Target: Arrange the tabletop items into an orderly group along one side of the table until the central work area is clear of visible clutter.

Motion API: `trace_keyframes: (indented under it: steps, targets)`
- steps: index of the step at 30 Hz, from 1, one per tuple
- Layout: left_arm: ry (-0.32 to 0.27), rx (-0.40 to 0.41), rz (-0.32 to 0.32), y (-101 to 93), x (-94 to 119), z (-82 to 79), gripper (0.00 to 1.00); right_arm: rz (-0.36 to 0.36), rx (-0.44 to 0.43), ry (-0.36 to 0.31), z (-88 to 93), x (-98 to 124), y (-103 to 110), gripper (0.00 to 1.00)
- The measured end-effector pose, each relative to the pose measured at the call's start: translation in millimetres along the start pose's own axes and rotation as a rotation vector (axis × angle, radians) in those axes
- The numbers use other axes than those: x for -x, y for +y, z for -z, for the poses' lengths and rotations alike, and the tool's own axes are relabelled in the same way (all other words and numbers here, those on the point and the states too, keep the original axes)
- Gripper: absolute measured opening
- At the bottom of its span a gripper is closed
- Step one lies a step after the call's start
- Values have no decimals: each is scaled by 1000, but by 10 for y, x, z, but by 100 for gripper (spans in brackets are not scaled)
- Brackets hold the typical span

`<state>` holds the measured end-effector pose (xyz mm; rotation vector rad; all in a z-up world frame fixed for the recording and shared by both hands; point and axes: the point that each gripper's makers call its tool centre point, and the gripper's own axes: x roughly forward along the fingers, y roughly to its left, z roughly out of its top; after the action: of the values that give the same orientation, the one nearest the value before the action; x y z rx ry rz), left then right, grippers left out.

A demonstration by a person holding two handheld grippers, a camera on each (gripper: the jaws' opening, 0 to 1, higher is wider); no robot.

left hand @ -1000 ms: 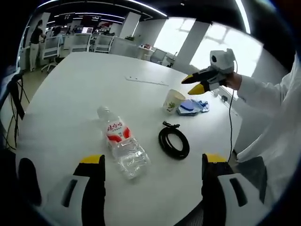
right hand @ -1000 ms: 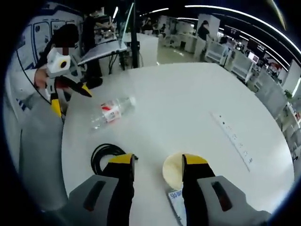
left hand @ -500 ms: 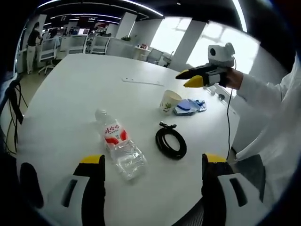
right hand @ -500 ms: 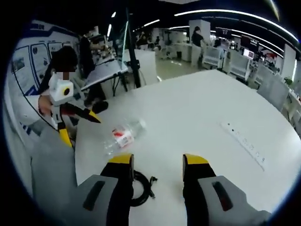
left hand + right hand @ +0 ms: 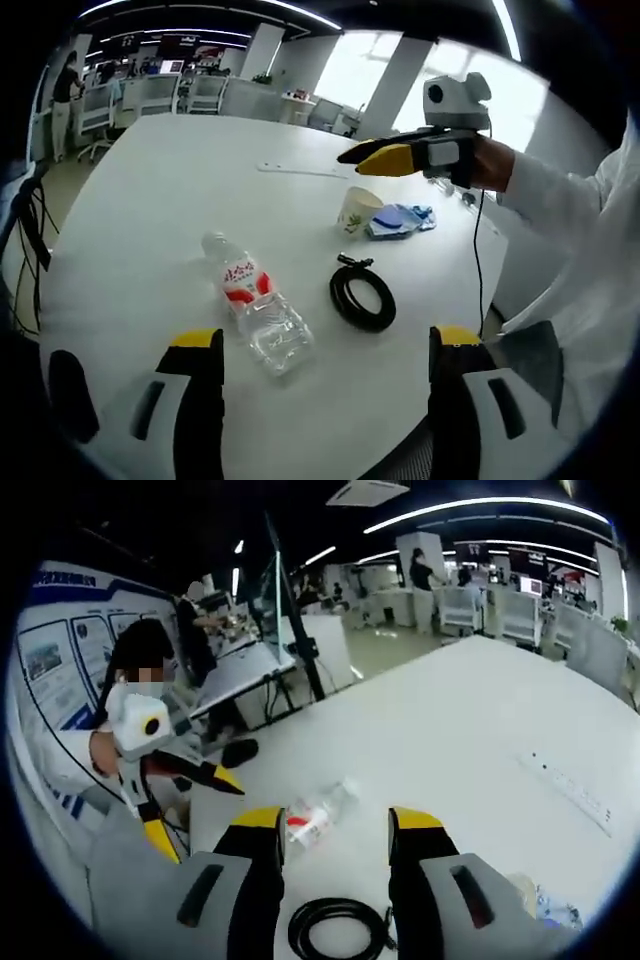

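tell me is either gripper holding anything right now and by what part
Nothing is held. The left gripper has open jaws short of the water bottle; the right gripper is open above the table, the coiled cable below it.

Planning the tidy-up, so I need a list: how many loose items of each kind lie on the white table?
Water bottle: 1
Paper cup: 1
Black cable coil: 1
Blue-and-white packet: 1
Total: 4

White-sleeved person (image 5: pixel 590 240) holds grey grippers with black, yellow-tipped jaws.
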<state>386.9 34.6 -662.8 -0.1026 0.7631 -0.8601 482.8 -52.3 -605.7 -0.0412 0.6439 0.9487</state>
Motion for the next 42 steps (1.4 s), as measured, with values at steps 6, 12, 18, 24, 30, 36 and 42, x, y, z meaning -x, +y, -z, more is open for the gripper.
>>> trace_keyframes:
  steps: [6,12,18,24,30,36,42]
  targets:
    - [-10,3,-1,26,28,-24,86,-29,-47,-9,-39,-181,70,38]
    - [-22,11,-6,76,71,-26,86,-36,-104,-18,-75,-373,91,38]
    - [-27,17,-9,107,84,-14,86,-30,-153,-1,-8,-577,83,37]
    - [-35,26,-11,143,86,4,86,-34,-233,0,45,-789,92,36]
    - [-40,41,-15,189,67,22,85,-39,-279,24,131,-956,96,38]
    - [-53,55,-18,220,48,25,85,-24,-350,27,203,-1092,14,39]
    - [-57,64,-19,242,35,49,84,-9,-387,38,252,-1180,-29,40]
